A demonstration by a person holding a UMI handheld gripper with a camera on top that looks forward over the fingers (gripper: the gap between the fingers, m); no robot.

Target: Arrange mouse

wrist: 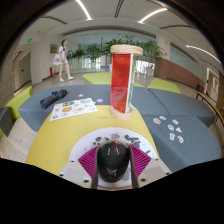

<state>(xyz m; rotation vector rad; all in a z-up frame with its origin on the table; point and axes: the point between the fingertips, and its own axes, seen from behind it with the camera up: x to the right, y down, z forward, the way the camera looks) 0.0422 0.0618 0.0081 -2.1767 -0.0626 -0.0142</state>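
A black computer mouse (113, 160) sits between my two fingers, its nose pointing away from me. The magenta pads (88, 161) touch it on the left and right sides, so my gripper (113, 163) is shut on the mouse. Below it lies a white surface (85, 143) that meets a yellow patch of the table (60, 135). I cannot tell whether the mouse rests on the white surface or hangs just above it.
A tall red-and-white column (121, 78) stands ahead on the grey-blue tabletop. Left of it lie a printed sheet (72, 107) and a black object (53, 98). Several small cards (172, 128) are scattered to the right. A person (65, 58) stands far off at the left.
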